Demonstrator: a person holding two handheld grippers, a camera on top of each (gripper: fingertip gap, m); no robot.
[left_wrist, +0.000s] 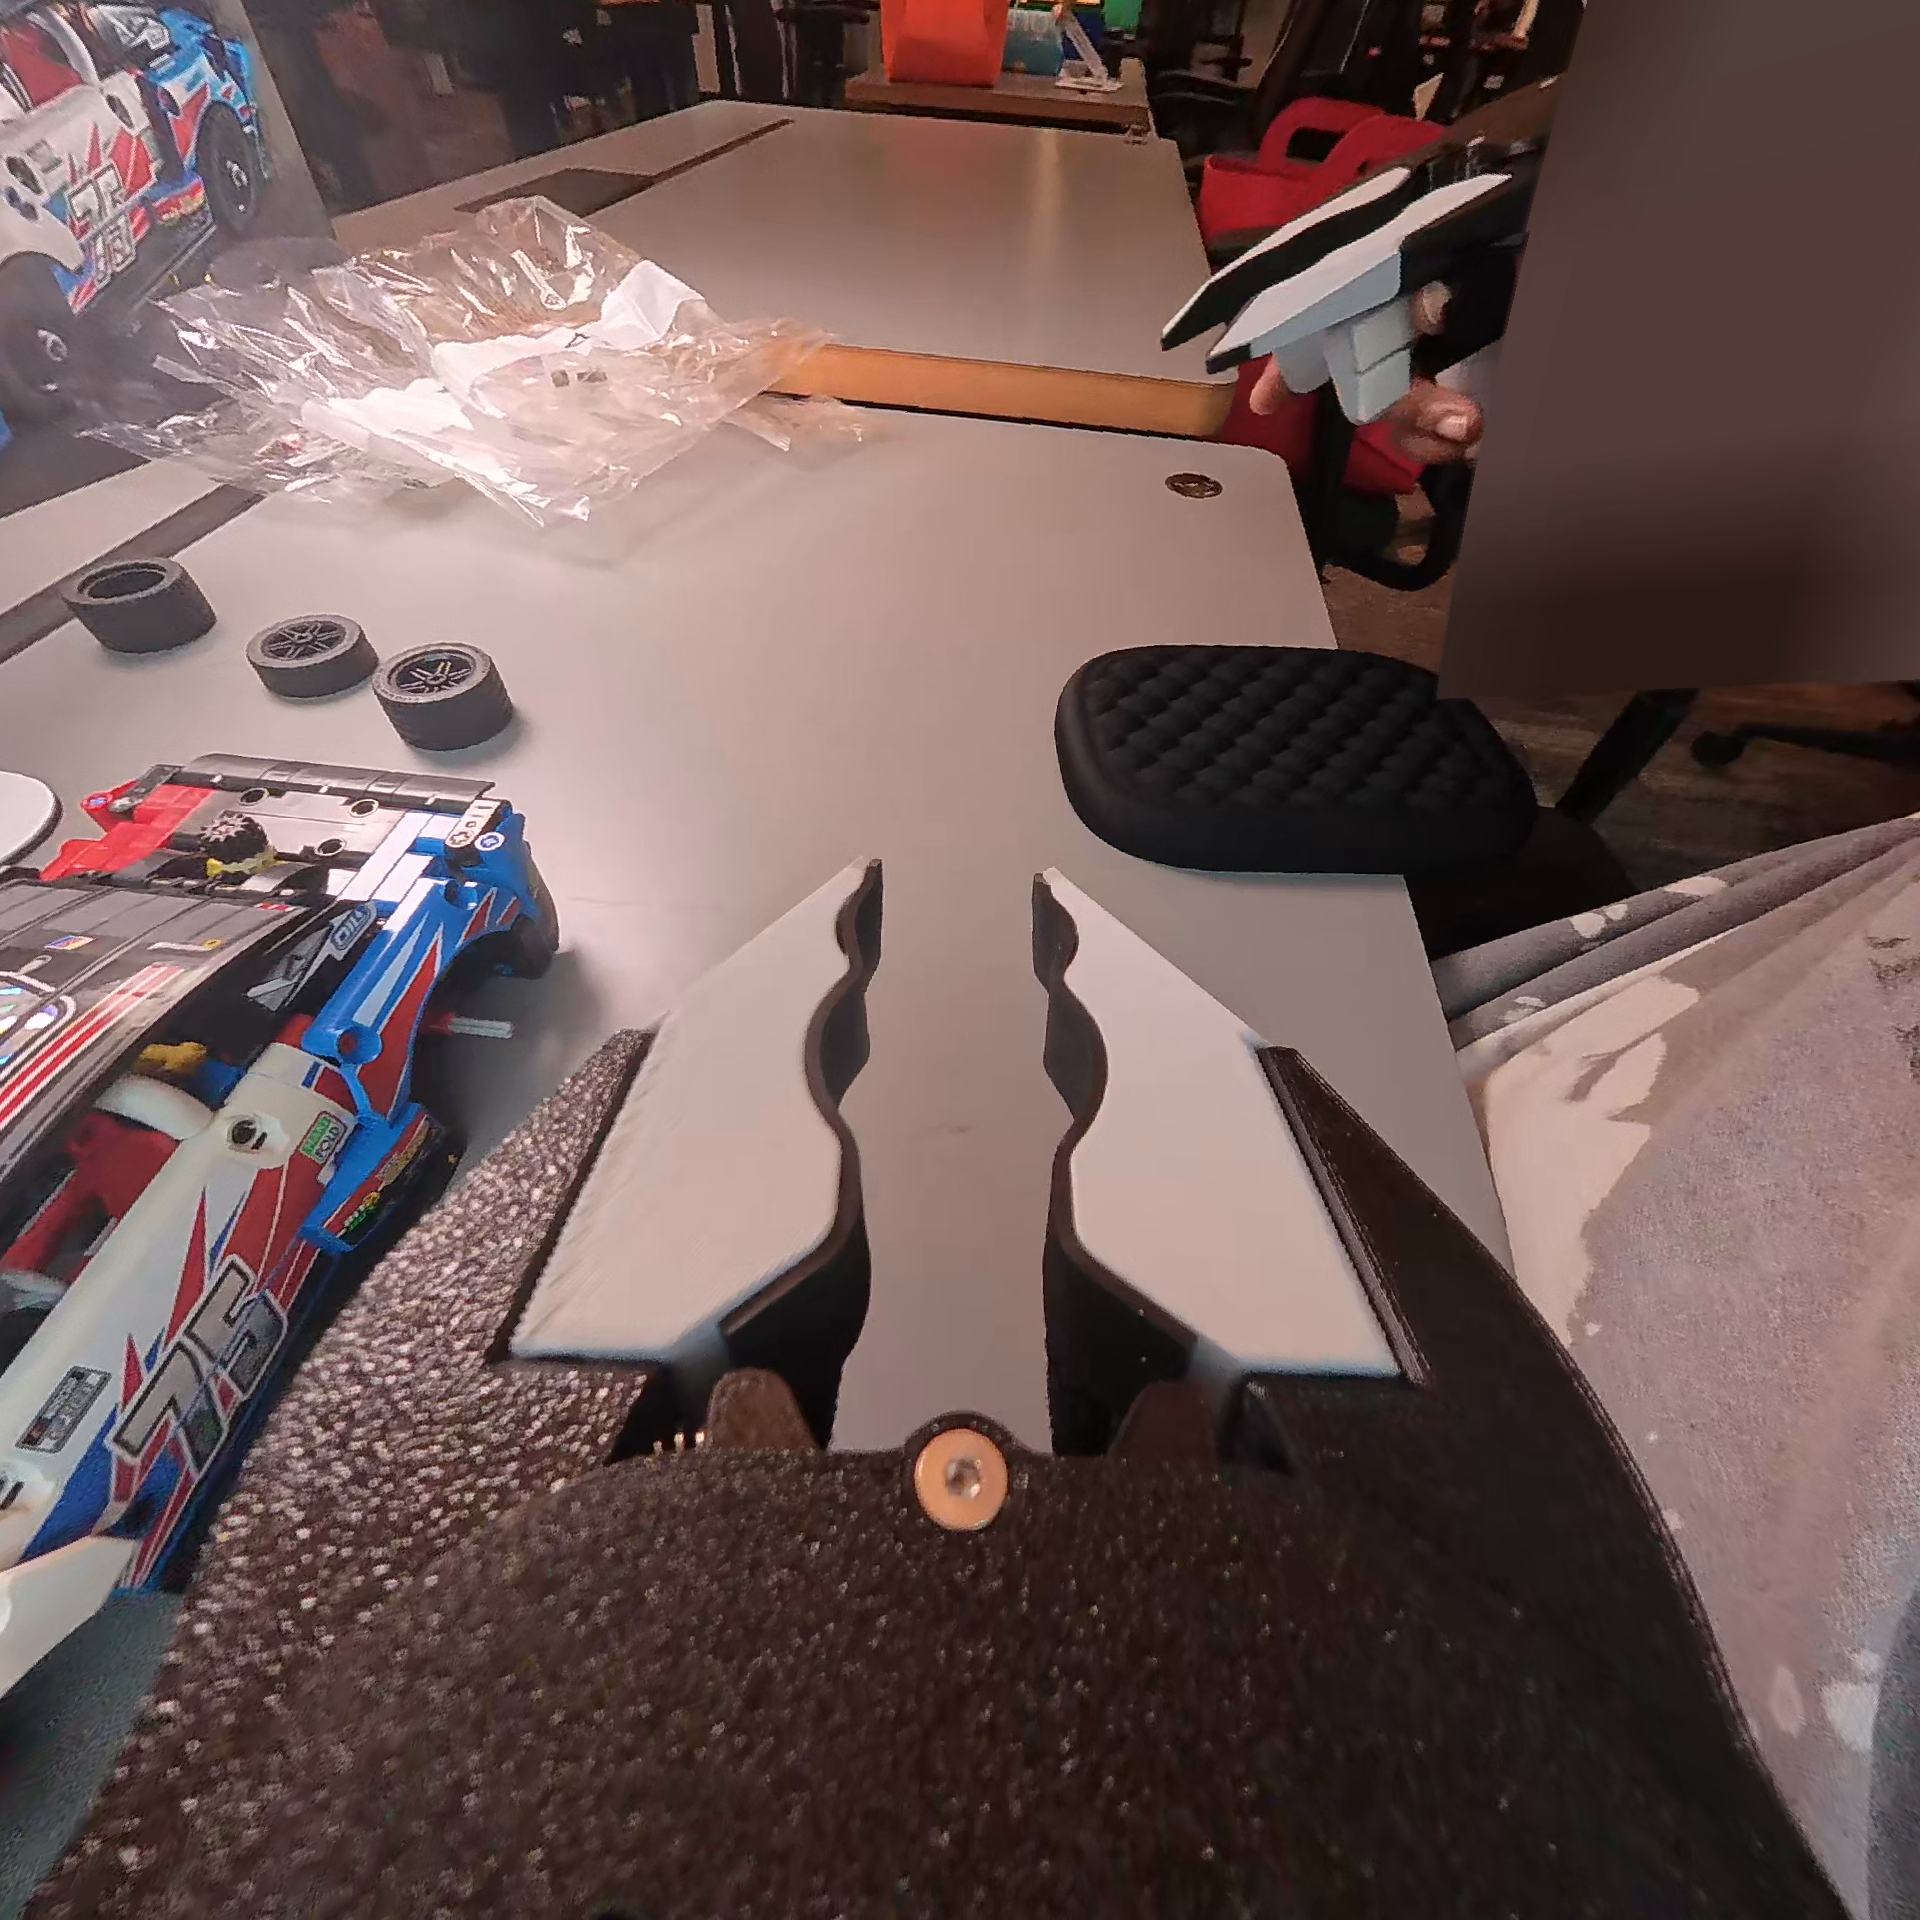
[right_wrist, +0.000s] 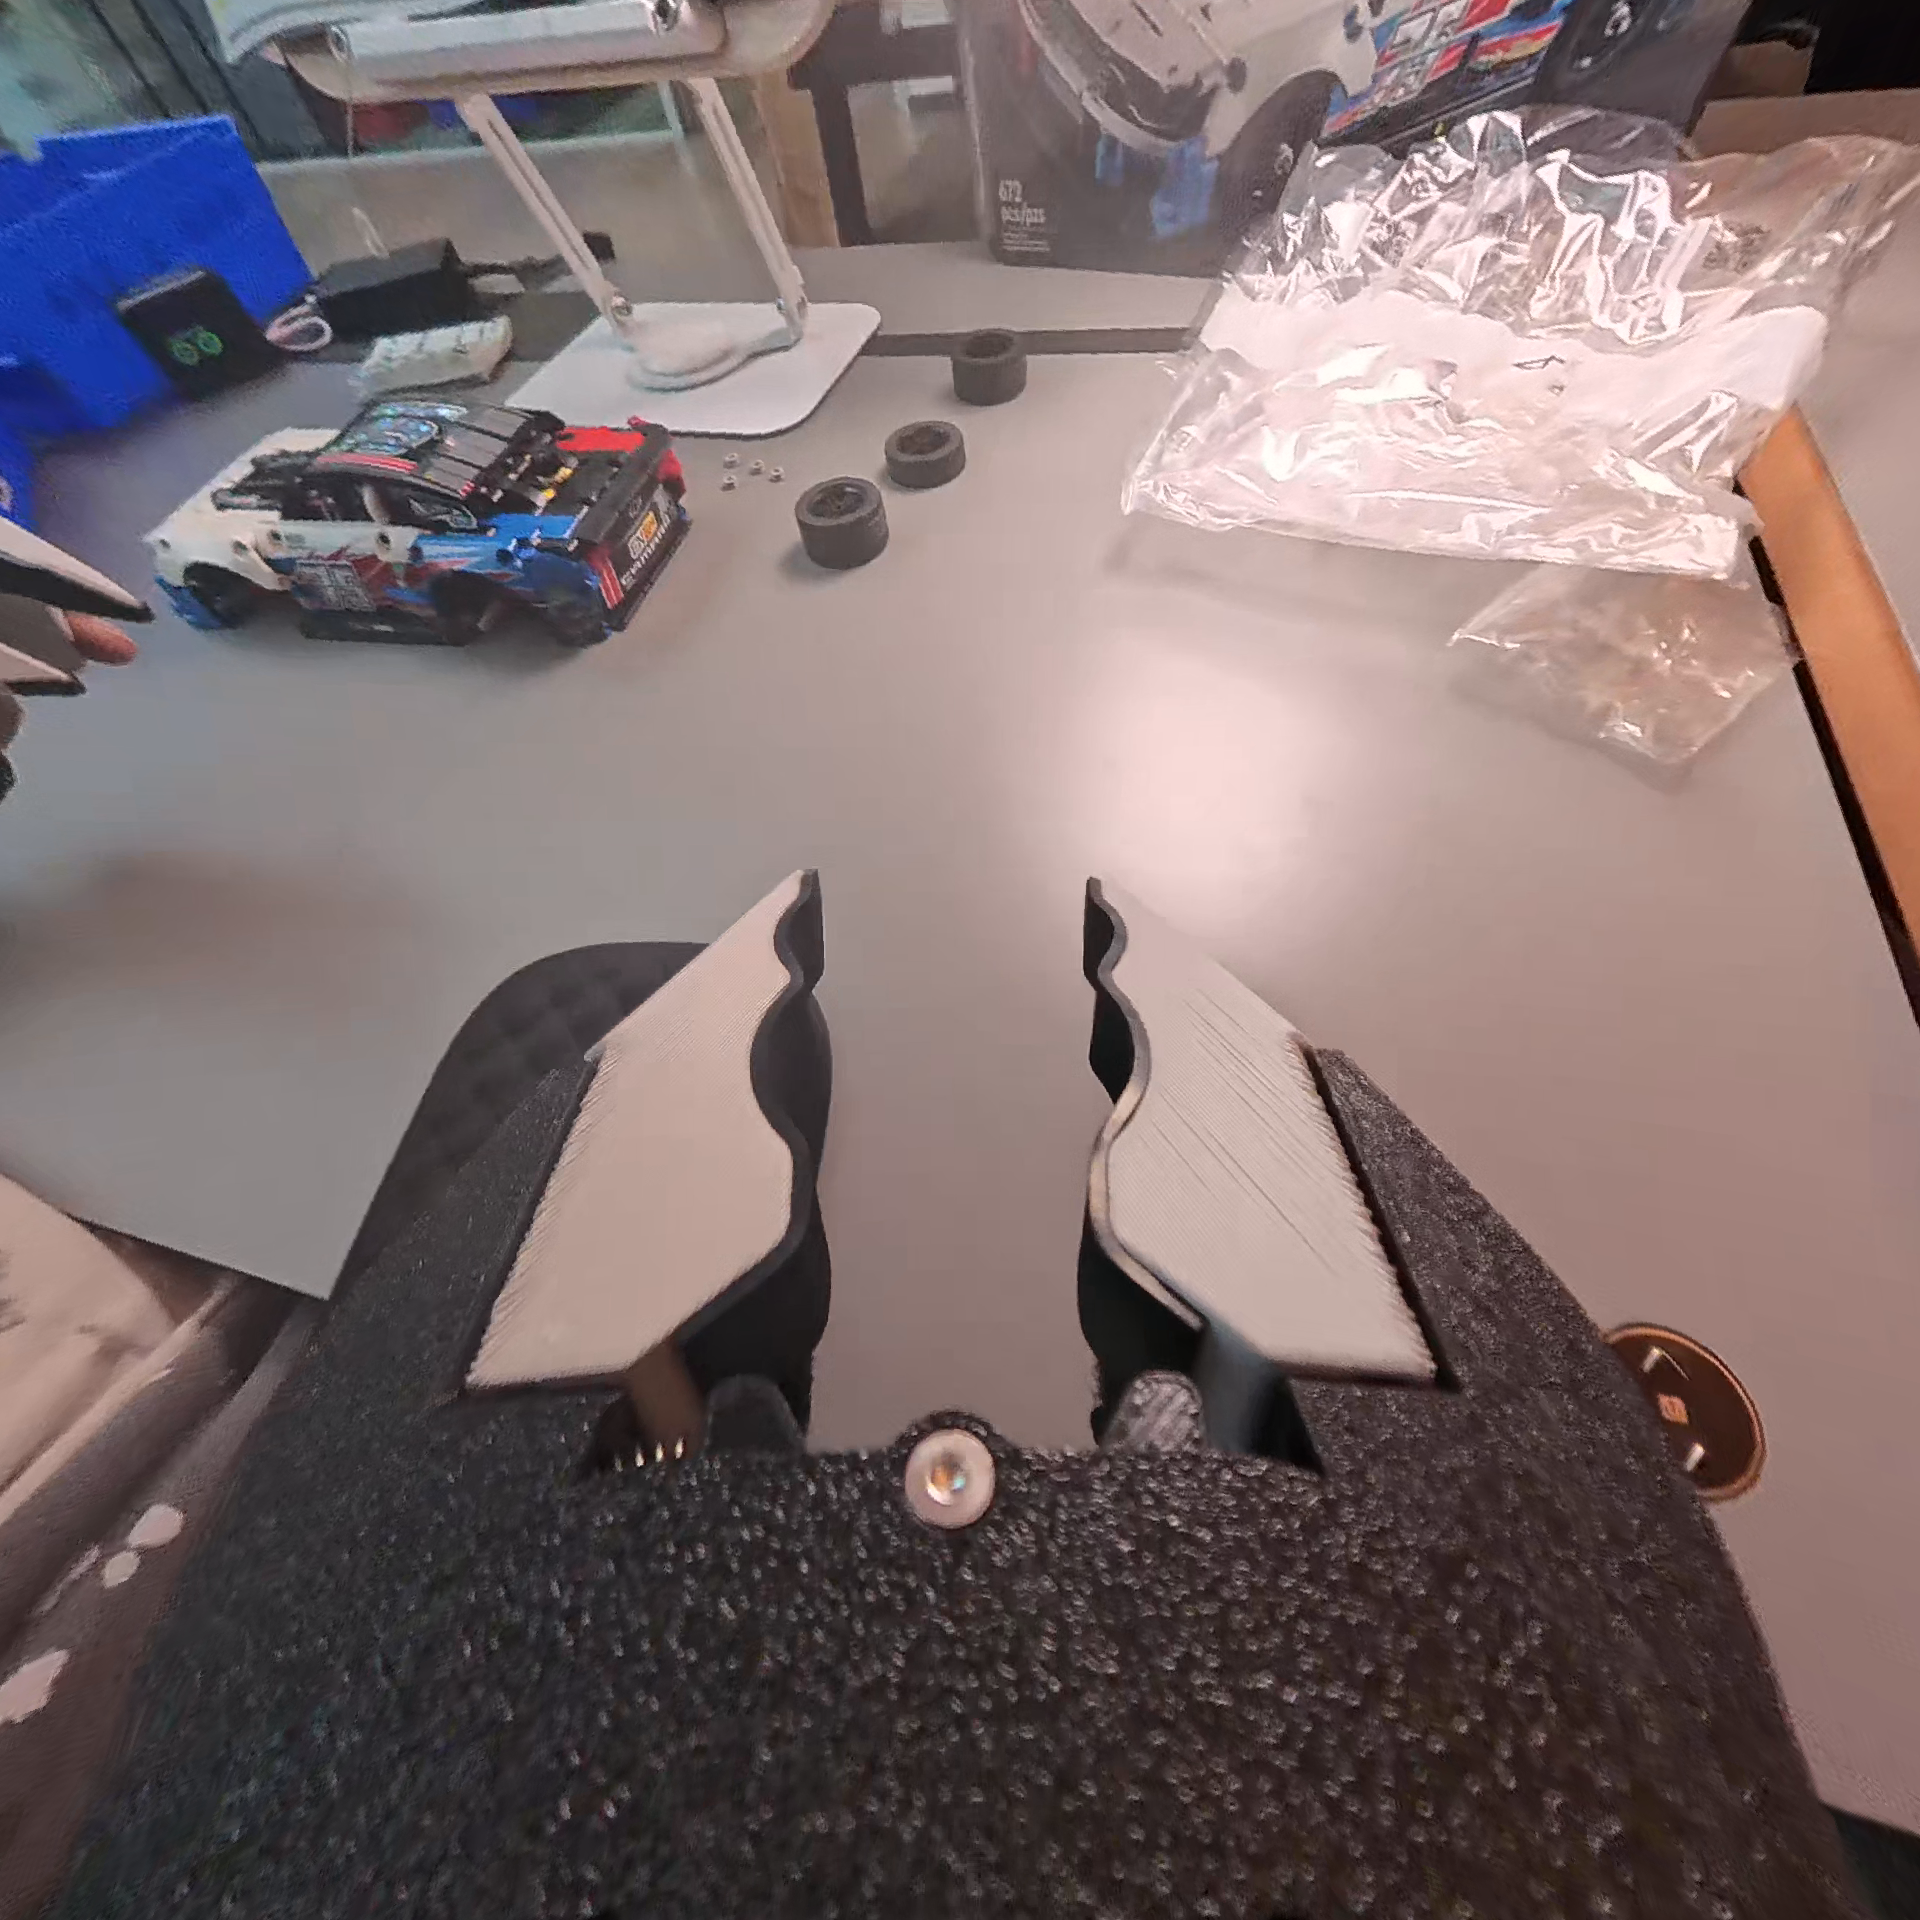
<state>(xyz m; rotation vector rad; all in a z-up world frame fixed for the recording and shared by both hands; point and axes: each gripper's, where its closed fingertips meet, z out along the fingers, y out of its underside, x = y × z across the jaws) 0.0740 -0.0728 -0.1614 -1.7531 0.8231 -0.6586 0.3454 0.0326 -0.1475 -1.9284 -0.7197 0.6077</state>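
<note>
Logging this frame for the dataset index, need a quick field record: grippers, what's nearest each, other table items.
left gripper: open, empty, above the grey table
nearest left: toy car, built of bricks, to its left
right gripper: open, empty, above the same table
nearest right: black chair armrest, at the table's near edge
loose wheels: three black ones, apart from the car
plastic bags: crumpled, clear, far right
lamp base: white, behind car

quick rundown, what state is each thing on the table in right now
left gripper: open, empty, above bare table
right gripper: open, empty
toy car: upright, rear wheel arch empty
three loose tyres: off the car, on the table
plastic bags: crumpled, opened
</note>
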